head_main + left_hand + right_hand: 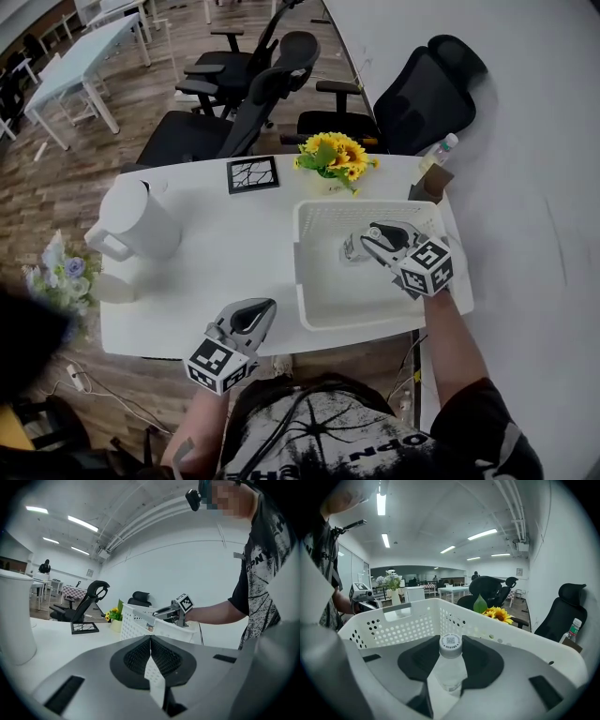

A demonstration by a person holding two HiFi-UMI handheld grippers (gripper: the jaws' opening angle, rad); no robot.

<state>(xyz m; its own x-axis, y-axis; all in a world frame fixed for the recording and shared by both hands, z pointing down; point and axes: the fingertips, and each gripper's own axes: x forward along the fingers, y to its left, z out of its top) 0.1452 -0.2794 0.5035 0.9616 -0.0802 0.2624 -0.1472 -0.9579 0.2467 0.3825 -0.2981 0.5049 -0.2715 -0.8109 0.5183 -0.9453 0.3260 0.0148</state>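
The right hand-held gripper [361, 246] is closed on a bottle [449, 663]. It grips at the neck, under the cap, probably so it cannot slip, inside the basket [309, 281]. The left hand-held gripper [255, 315] has its jaws together and empty, and hovers over the worktop [216, 248], apart from the basket.

The basket [304, 272] is white with dotted perforations. The bottle [449, 667] is clear, its white cap printed with a black square code. At the basket's twelve o'clock, the sunflowers [335, 155] are yellow and green-leaved. The grey left gripper [265, 307] and right gripper [352, 249] carry black-and-white marker cubes.
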